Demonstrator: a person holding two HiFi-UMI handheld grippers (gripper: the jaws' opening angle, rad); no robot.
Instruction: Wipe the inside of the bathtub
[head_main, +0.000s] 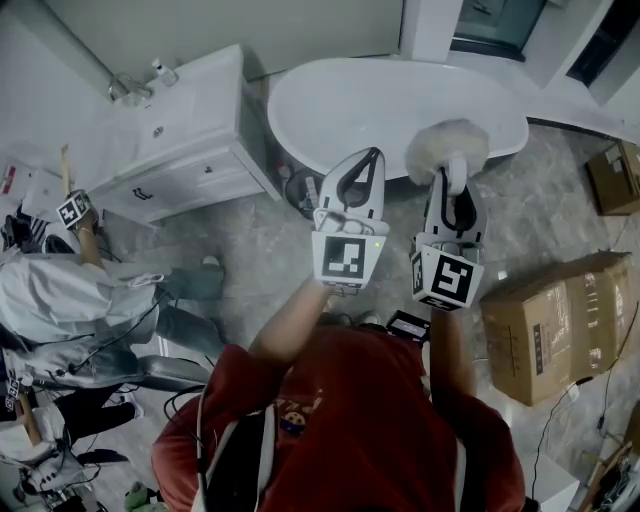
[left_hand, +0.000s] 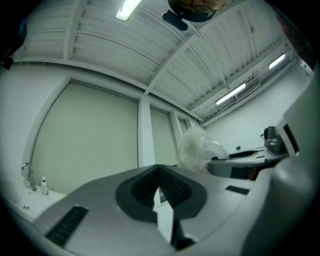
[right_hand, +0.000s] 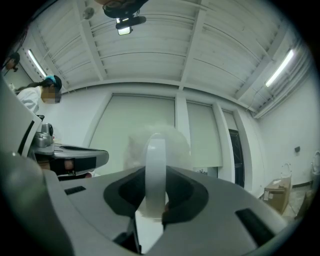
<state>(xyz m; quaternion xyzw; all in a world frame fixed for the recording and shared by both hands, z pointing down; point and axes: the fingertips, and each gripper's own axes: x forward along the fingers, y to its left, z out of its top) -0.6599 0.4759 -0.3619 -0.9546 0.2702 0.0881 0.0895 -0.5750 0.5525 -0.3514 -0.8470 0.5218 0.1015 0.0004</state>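
While near the bathtub (head_main: 380, 105) rim — fluffy duster (head_main: 447, 147) fast in right claw (right_hand: 154, 192).

I count two grippers in my hands: the left gripper (head_main: 373, 153) and the right gripper (head_main: 455, 168). One bathtub (head_main: 350, 105). One fluffy white duster (head_main: 447, 143). One vanity cabinet (head_main: 195, 155) with one tap (head_main: 125, 88). Two cardboard boxes: the big box (head_main: 555, 325) and the small box (head_main: 613, 177). One other person (head_main: 60, 300).

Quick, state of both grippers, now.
Left gripper: shut, nothing between its jaws.
Right gripper: shut on the white handle of the fluffy duster.
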